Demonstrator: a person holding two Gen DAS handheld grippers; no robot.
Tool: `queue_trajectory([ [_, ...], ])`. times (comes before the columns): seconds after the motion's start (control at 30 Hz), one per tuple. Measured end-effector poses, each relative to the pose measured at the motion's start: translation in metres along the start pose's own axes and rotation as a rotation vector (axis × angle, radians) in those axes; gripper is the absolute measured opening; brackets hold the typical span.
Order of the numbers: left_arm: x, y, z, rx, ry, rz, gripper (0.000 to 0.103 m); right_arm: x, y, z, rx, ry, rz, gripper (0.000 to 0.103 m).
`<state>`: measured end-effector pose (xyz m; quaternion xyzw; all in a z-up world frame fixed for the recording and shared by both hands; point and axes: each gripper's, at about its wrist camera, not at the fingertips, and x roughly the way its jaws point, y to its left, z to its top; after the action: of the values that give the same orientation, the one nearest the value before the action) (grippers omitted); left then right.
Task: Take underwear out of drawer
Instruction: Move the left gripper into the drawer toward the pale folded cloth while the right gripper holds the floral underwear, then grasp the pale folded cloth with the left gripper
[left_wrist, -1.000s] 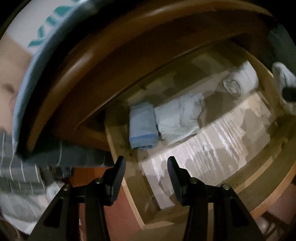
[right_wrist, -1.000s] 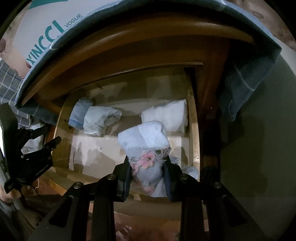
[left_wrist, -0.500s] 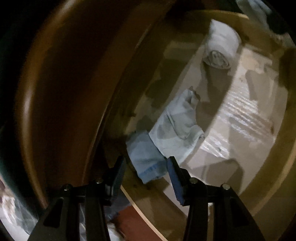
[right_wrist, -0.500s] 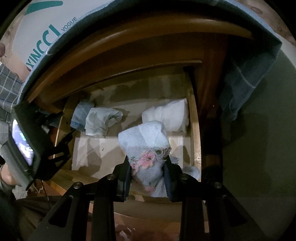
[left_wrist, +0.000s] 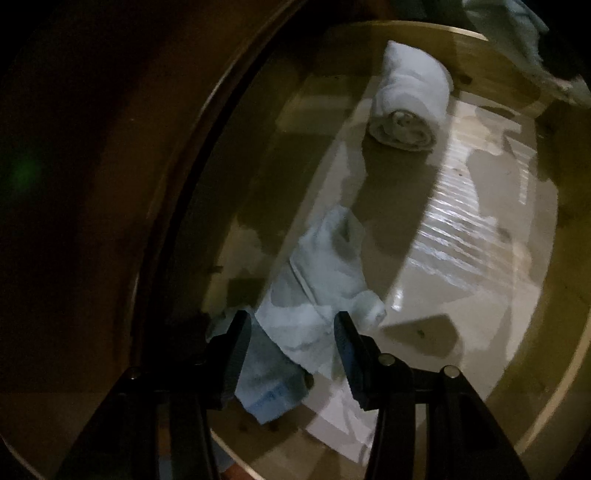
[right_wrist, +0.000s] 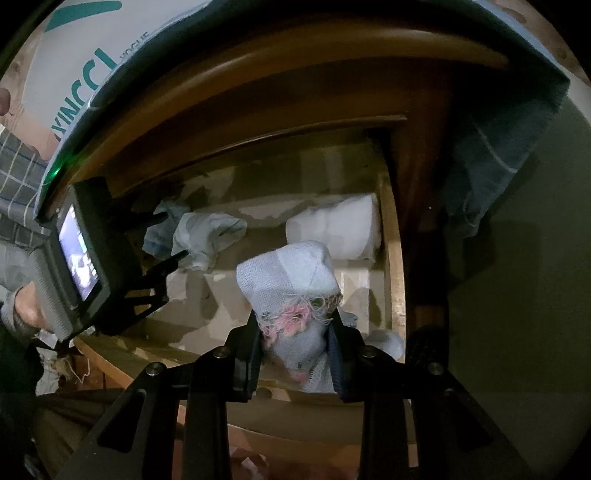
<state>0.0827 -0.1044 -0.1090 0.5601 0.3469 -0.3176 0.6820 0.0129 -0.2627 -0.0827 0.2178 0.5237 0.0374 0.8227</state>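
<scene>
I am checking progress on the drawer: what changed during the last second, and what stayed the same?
The left gripper came down into the wooden drawer and rolled; its open fingers now stand over the crumpled pale cloth and folded blue cloth. Unchanged: the right gripper holds the frayed grey-and-pink garment; the rolled white towel lies still.

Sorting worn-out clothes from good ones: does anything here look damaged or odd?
Yes. The pale blue garment clamped in the right gripper is frayed, with loose threads and pink fuzz at its torn edge. In the drawer, the white roll looks neat, while the pale bundle lies rumpled.
</scene>
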Motion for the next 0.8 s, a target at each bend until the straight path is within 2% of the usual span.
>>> queue_trajectory([
  [0.07,0.002,0.000,0.001,0.002,-0.014,-0.032,0.048,0.001,0.000,0.000,0.002,0.007,0.002,0.028],
  [0.27,0.006,-0.002,0.004,0.011,-0.040,-0.058,0.048,0.001,-0.001,0.000,0.017,0.009,0.017,0.029],
  [0.5,0.021,0.010,0.006,-0.059,-0.042,-0.136,0.049,0.005,-0.002,0.001,0.027,0.029,0.032,0.029],
  [0.6,0.027,0.014,0.003,-0.112,-0.029,-0.178,0.041,0.006,0.000,0.001,0.020,0.027,0.038,0.030],
  [0.8,0.024,0.015,0.008,-0.143,0.029,-0.204,0.030,0.006,-0.002,0.001,0.024,0.022,0.042,0.030],
])
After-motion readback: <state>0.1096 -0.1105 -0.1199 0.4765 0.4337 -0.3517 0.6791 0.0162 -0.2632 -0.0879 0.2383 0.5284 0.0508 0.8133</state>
